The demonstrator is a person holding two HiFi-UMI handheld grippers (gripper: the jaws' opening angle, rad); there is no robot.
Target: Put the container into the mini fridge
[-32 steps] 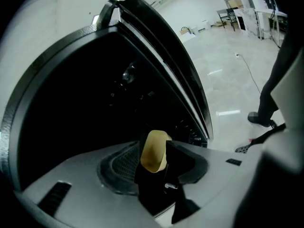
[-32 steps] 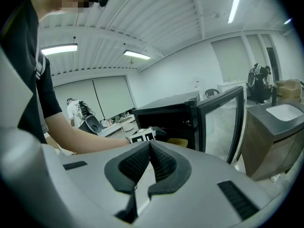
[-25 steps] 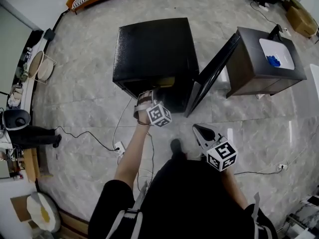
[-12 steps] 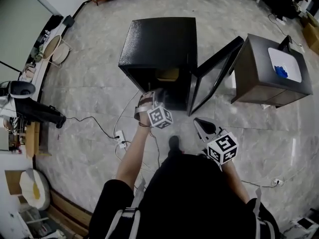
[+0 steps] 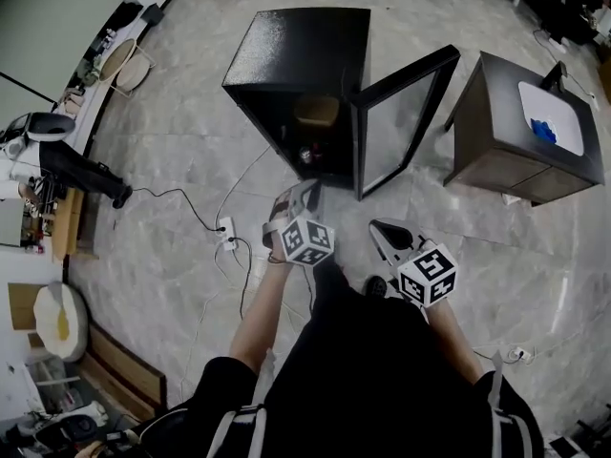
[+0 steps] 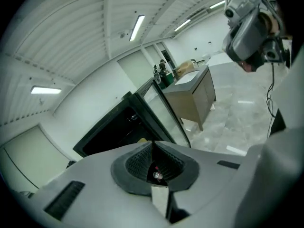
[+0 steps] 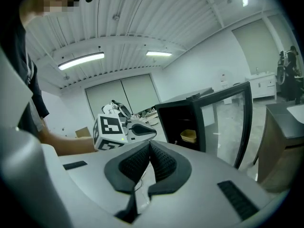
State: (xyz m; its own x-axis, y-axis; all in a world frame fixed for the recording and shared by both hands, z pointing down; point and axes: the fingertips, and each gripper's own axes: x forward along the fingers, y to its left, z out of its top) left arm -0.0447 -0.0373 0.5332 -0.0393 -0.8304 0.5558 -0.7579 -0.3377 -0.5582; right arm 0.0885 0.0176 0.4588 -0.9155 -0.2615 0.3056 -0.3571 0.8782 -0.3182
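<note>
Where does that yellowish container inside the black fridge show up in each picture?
Head view: container upper centre, inside the mini fridge.
Left gripper view: container a small yellow sliver at centre.
Right gripper view: container slightly right of centre.
Shared landmark: the open glass door, right of the container in every view.

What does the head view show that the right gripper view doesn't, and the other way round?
Only the head view: the floor with a power strip and its cables, and the blue item on the side cabinet's top.
Only the right gripper view: the ceiling lights and the right gripper up close, its jaws closed together with nothing between them.
Both: the mini fridge with its glass door open, the yellowish container on a shelf inside, and the left gripper.
</note>
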